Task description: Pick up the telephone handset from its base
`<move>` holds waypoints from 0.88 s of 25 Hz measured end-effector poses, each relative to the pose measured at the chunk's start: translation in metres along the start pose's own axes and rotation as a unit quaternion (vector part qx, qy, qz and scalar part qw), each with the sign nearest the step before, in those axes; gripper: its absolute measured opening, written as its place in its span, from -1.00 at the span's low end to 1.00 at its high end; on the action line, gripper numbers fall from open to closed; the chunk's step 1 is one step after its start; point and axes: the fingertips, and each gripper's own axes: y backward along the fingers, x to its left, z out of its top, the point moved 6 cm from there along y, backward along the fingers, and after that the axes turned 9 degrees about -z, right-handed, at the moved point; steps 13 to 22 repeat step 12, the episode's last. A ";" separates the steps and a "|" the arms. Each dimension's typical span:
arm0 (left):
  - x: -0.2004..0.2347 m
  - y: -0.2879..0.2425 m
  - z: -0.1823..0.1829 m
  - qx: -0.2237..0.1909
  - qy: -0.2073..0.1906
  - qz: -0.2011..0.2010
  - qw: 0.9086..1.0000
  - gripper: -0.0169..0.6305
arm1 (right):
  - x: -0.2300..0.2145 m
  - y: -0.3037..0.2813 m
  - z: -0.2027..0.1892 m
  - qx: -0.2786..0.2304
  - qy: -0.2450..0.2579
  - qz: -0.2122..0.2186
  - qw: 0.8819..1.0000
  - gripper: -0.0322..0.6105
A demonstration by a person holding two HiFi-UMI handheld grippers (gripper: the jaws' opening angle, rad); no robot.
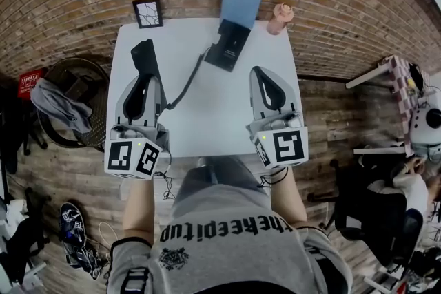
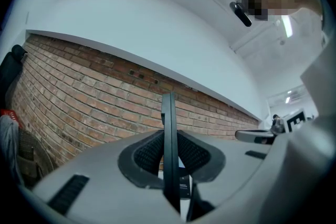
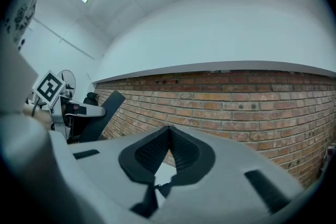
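1. Your left gripper (image 1: 143, 82) is clenched on the handset (image 2: 169, 118). Its own view shows the thin black body edge-on between the two pads, and both pads press on it.
2. Your right gripper (image 3: 169, 131) has its jaws together with nothing between them. It hangs over the right part of the bench (image 1: 213, 120).
3. The handset is already off its base (image 1: 227, 45). It stands over the left side of the bench, well apart from the base, and its free end sticks out past the jaws.
4. The cord (image 1: 186, 82) runs from the handset to the base and looks loose. I judge the pick-up itself as done.
5. What remains, I think, is to hold steady. A further pull away from the base could tighten the cord and drag the base.
6. For containers: a small pink thing (image 1: 281, 17) stands at the back edge, and I cannot tell if it is a cup. Left of the bench, a round dark frame (image 1: 93, 76) carries a grey cloth (image 1: 58, 103). Whether it is a basket or a seat is not clear.
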 end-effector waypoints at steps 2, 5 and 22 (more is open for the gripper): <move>0.001 -0.001 0.000 -0.001 -0.003 0.002 1.000 -0.73 | 0.000 -0.001 0.000 0.000 0.001 0.000 1.000 -0.89; 0.002 -0.001 0.001 -0.005 -0.012 0.004 1.000 -0.73 | -0.001 -0.003 0.000 0.001 0.001 0.000 1.000 -0.89; 0.007 -0.002 0.002 -0.010 -0.015 0.008 1.000 -0.73 | 0.001 -0.009 0.001 0.000 0.002 0.003 1.000 -0.89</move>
